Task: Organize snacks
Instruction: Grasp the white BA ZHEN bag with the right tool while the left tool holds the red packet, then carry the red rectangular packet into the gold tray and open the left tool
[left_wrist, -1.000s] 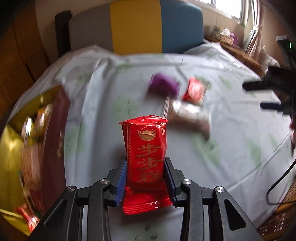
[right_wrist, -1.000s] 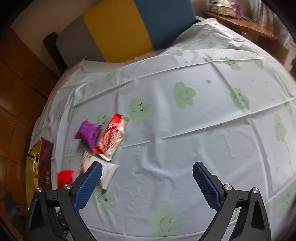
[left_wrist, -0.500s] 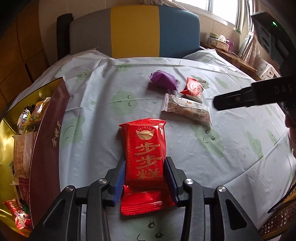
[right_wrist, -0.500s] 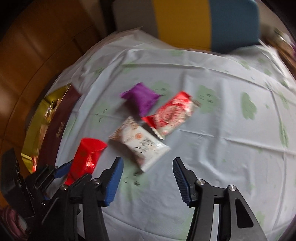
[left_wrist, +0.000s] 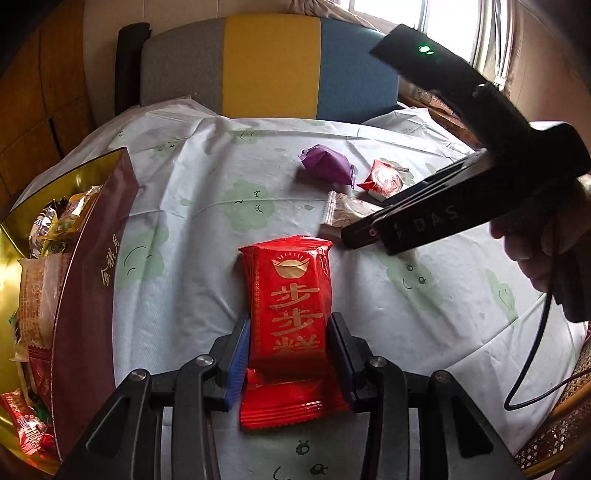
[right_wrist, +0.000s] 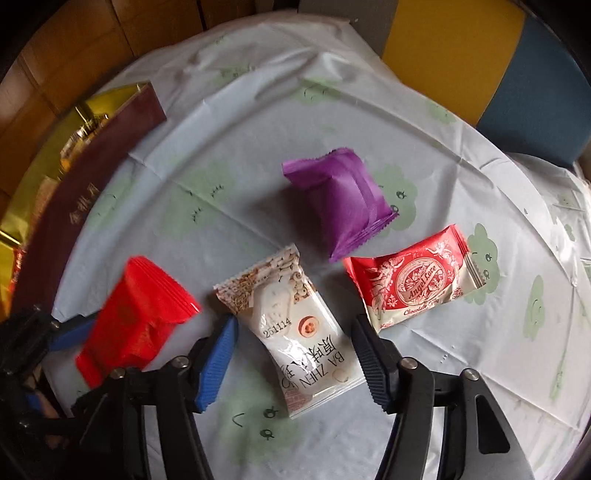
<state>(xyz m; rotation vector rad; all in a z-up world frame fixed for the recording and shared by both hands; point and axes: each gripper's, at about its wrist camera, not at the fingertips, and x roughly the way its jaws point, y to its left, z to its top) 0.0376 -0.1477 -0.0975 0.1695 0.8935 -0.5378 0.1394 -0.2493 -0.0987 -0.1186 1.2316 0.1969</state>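
Note:
My left gripper (left_wrist: 290, 349) is shut on a red snack packet with gold characters (left_wrist: 291, 295), held above the tablecloth; the packet also shows in the right wrist view (right_wrist: 136, 314). My right gripper (right_wrist: 293, 343) is open, its jaws either side of a white snack packet (right_wrist: 295, 332) lying on the cloth; its fingers (left_wrist: 369, 229) reach over that white packet (left_wrist: 345, 214) in the left wrist view. A purple packet (right_wrist: 340, 199) and a red-and-white chocolate pie packet (right_wrist: 413, 284) lie just beyond.
A gold and maroon box (left_wrist: 88, 258) holding several snacks stands at the left; it also shows in the right wrist view (right_wrist: 92, 166). A grey, yellow and blue chair back (left_wrist: 266, 66) stands behind the round table. A black cable (left_wrist: 535, 350) hangs at right.
My right gripper has swung left and down over the white packet, its jaws narrowing around it. My left gripper keeps its hold on the red packet, nearly still.

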